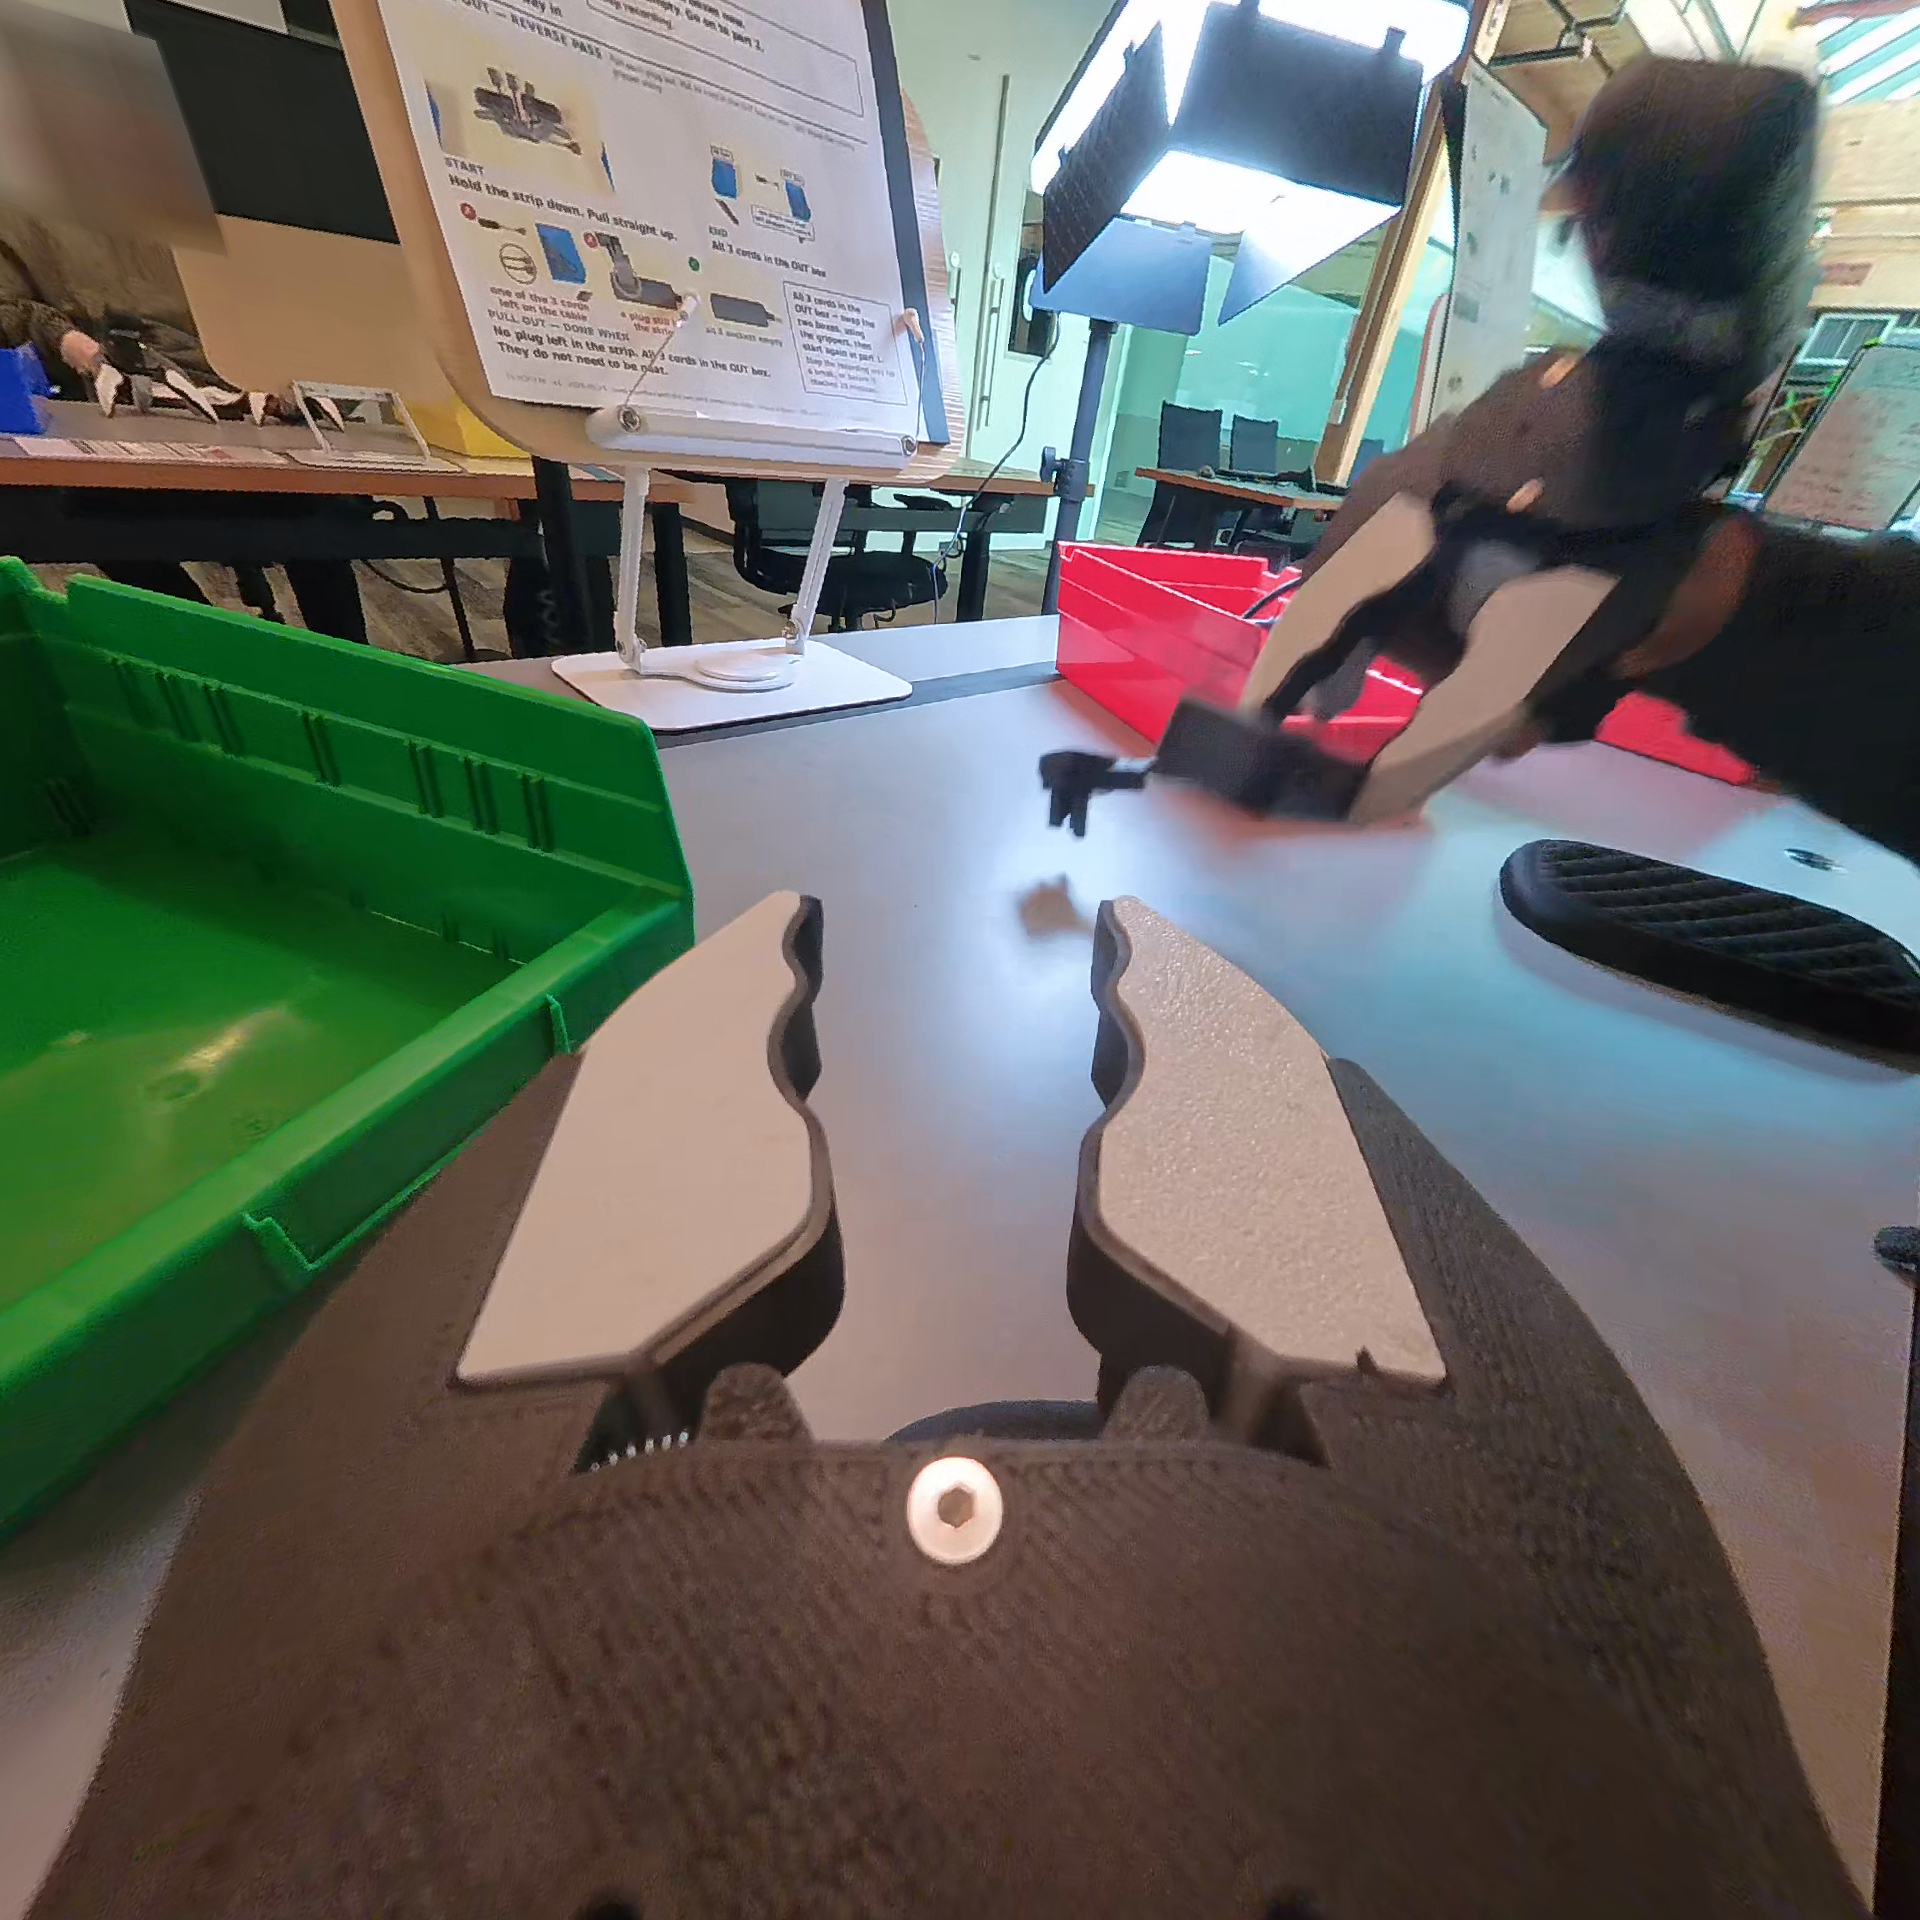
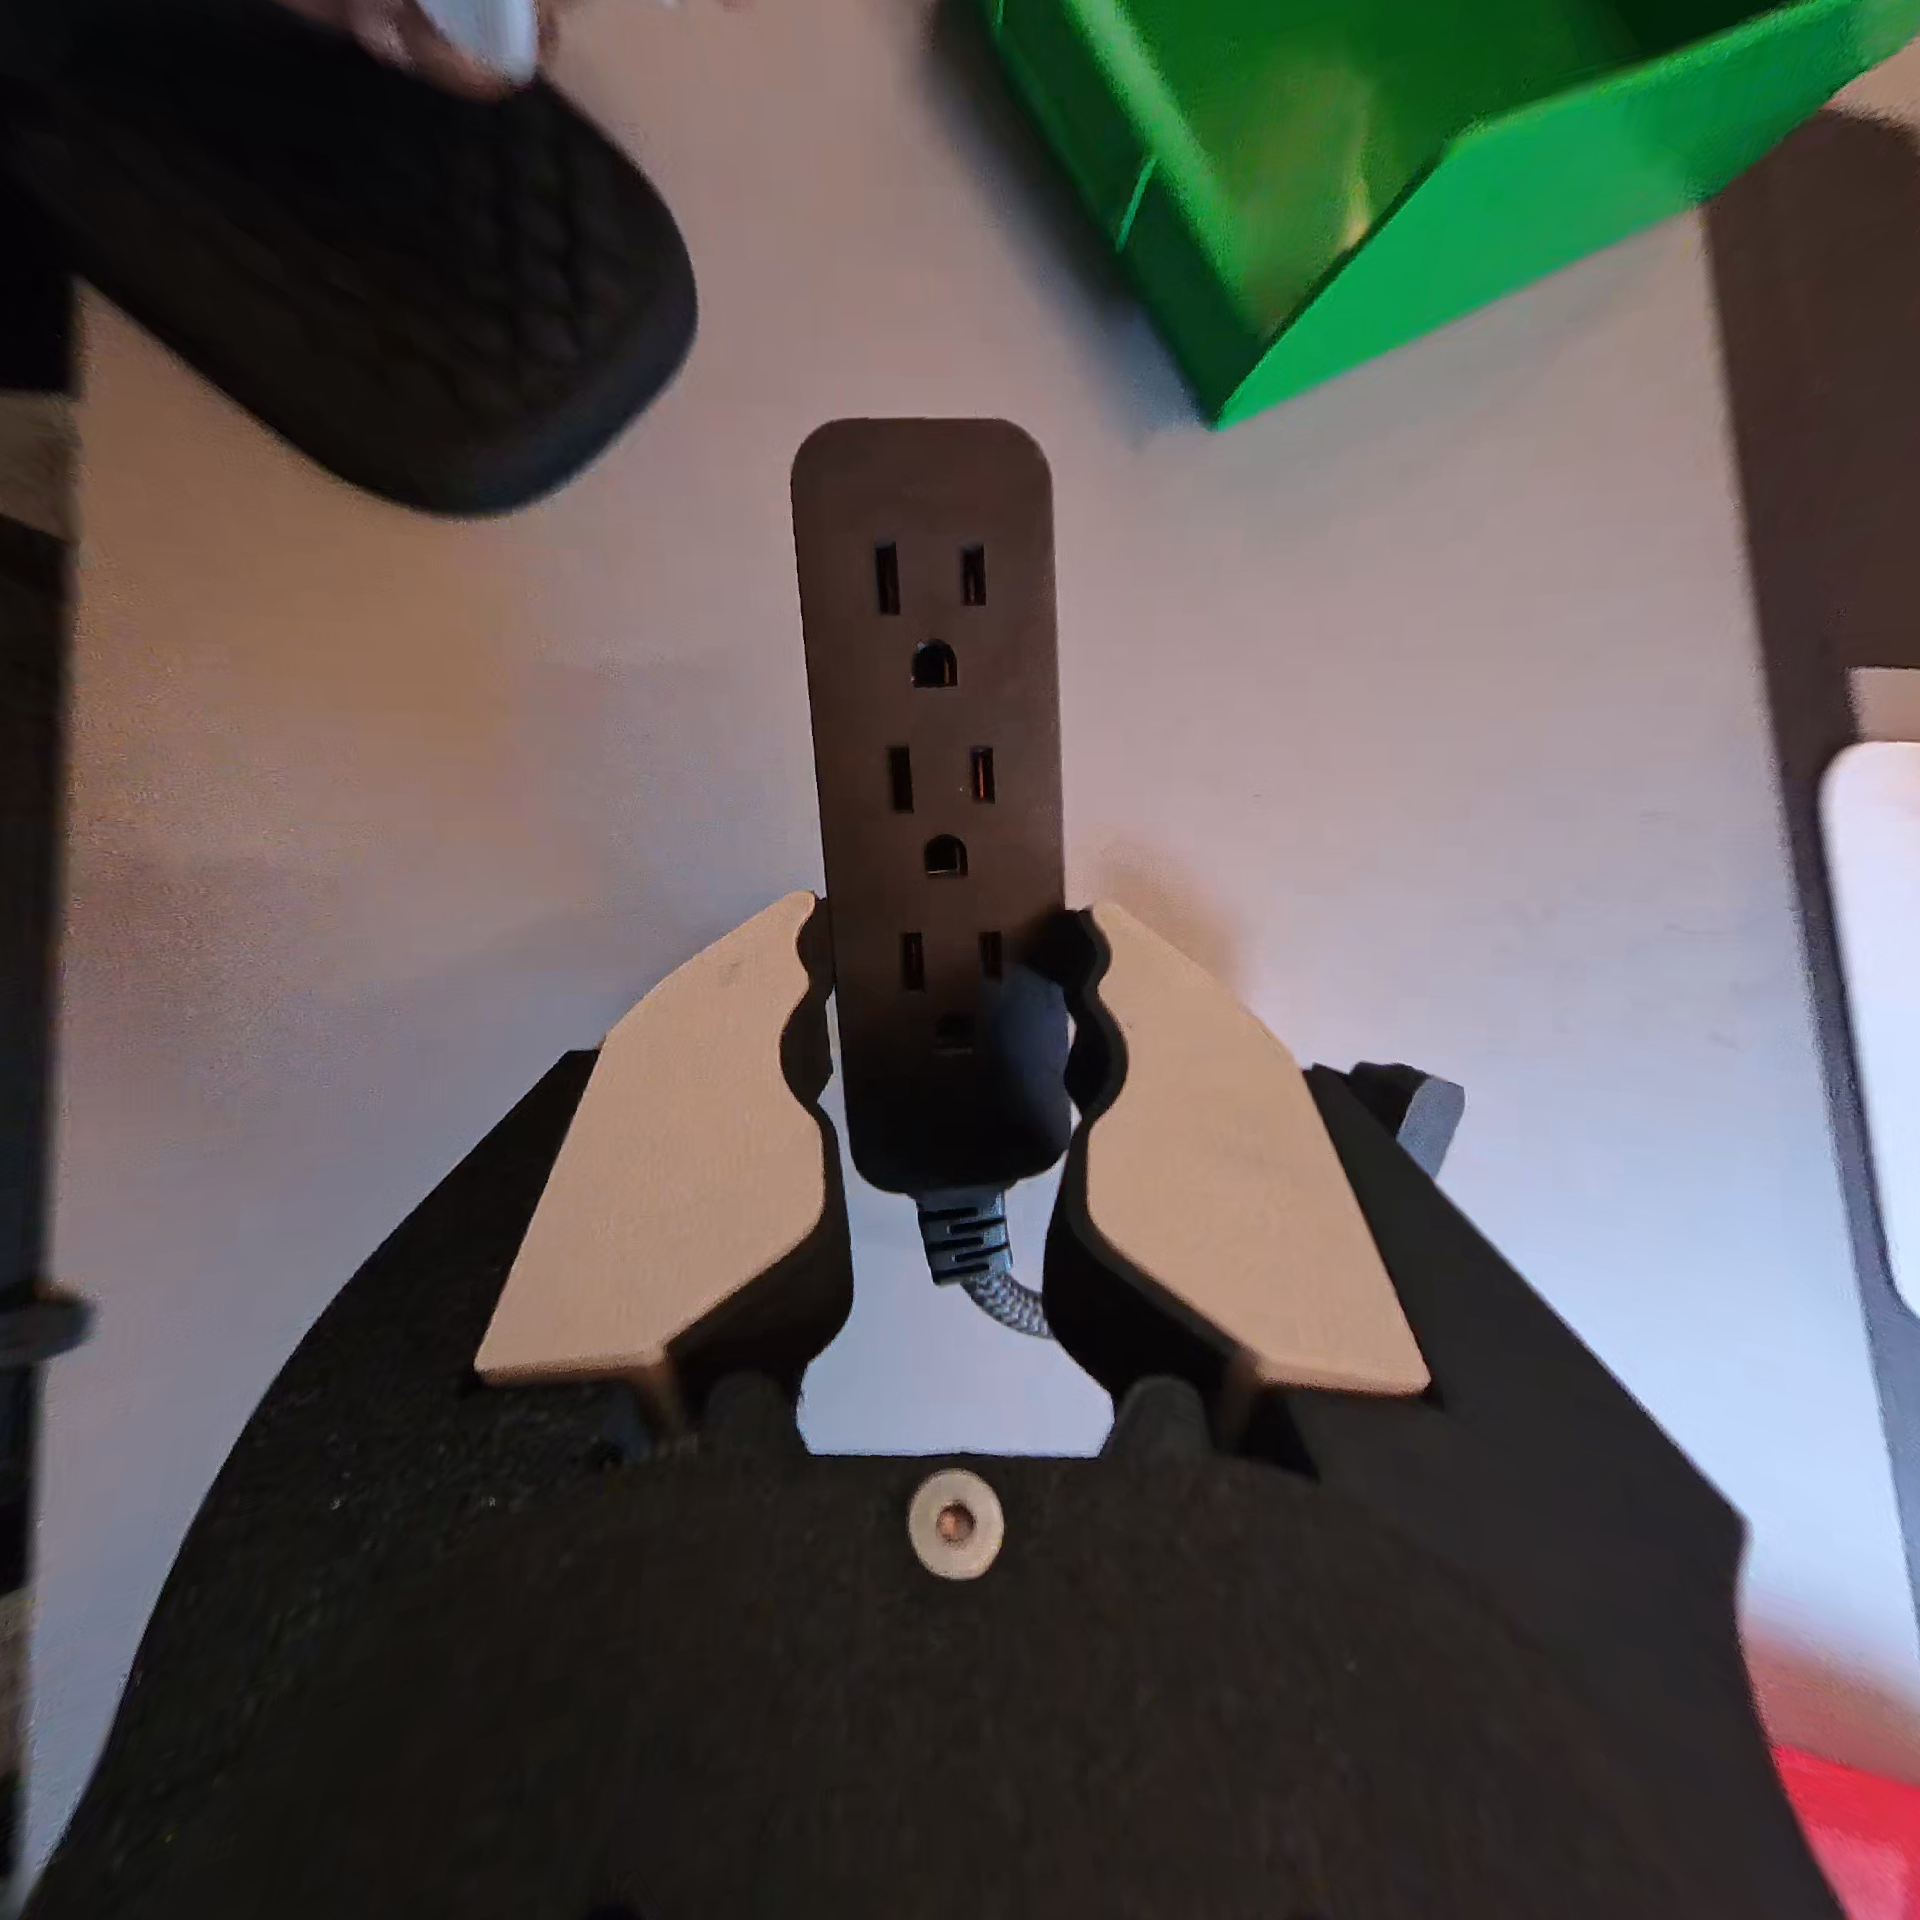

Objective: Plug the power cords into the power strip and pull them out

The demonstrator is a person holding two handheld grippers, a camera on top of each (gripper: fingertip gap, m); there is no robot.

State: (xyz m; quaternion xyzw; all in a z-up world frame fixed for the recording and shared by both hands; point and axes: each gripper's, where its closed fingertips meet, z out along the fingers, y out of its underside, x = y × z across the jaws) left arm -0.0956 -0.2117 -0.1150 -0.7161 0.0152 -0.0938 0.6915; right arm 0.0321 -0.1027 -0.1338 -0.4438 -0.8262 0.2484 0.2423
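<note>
Daylight-grey table (image 1: 935, 831) fills the left wrist view, and the left gripper (image 1: 954, 940) hangs over it with its jaws parted and nothing between them, idle and free for whatever cord comes next. Just to its left sits a green bin (image 1: 312, 935), its floor bare where visible. Farther off, the right gripper (image 1: 1340, 769), blurred with motion, grips a dark block close to the table in front of a red bin (image 1: 1153, 634); a short cord ending in a black plug (image 1: 1070, 790) dangles from the block's far end, clear of the surface. A black ribbed pad (image 1: 1714, 935) lies flat to the right, and a sheet of instructions on a white stand (image 1: 727, 675) faces the work area, presumably for reference.

Seen from the right wrist view, that block proves to be the power strip (image 2: 930, 727). The right gripper (image 2: 951, 966) is clenched on its cord end, fingers pressing both long sides, so the three outlets face the camera and stay reachable. All three outlets are empty. Its braided cable (image 2: 987, 1299) exits between the fingers toward the palm. Holding it by this end probably serves to carry and set the strip on the table before any plugging; no cord is seated yet.
</note>
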